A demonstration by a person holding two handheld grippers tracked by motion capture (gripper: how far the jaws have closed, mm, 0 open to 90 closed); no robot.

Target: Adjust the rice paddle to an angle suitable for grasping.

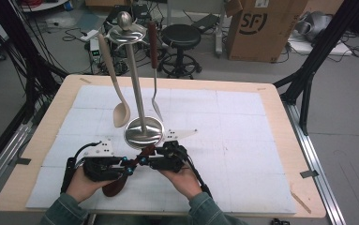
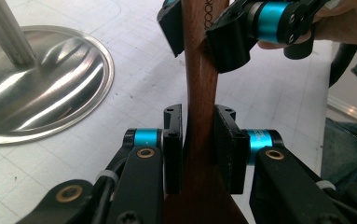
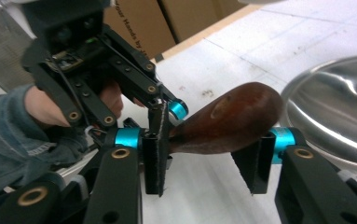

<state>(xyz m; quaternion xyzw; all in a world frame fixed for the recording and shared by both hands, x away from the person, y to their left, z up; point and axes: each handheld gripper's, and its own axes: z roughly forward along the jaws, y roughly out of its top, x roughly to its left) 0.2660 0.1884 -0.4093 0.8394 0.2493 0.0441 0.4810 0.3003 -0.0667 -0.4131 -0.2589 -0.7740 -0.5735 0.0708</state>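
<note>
While the stainless utensil stand (image 1: 136, 89) waits upright near the middle of the white mat (image 1: 243, 140), with a pale wooden spoon (image 1: 120, 111) already hanging on one side of its crown and a metal turner (image 1: 155, 101) on the other, all the action is at the near edge, just in front of the stand's round base. There the dark wooden utensil (image 1: 114, 186) is held up off the mat, shared between both hands. In the left gripper view, the left gripper (image 2: 198, 149) is clamped narrow on the neck, where the wood starts to flare toward the broad end, pads flat against both sides. That reads as the anchor grip, taking the weight and stopping the piece from swinging. Farther up the same handle, the right gripper (image 2: 195, 32) pinches the slimmer part, jaws snug on either side. From the right gripper view, the rounded tip of the handle sits between that claw's pads, and there is a small notch or hole near the tip, hard to make out, which I take for the hanging point. So my call is a hand-to-hand pass or a regrip: two holds spaced along the shaft let one claw let go without the utensil tipping. The tip points toward the stand, which would suit lifting it to the crown (image 1: 128, 33) next, though the free hooks are too small to pick out.
</note>
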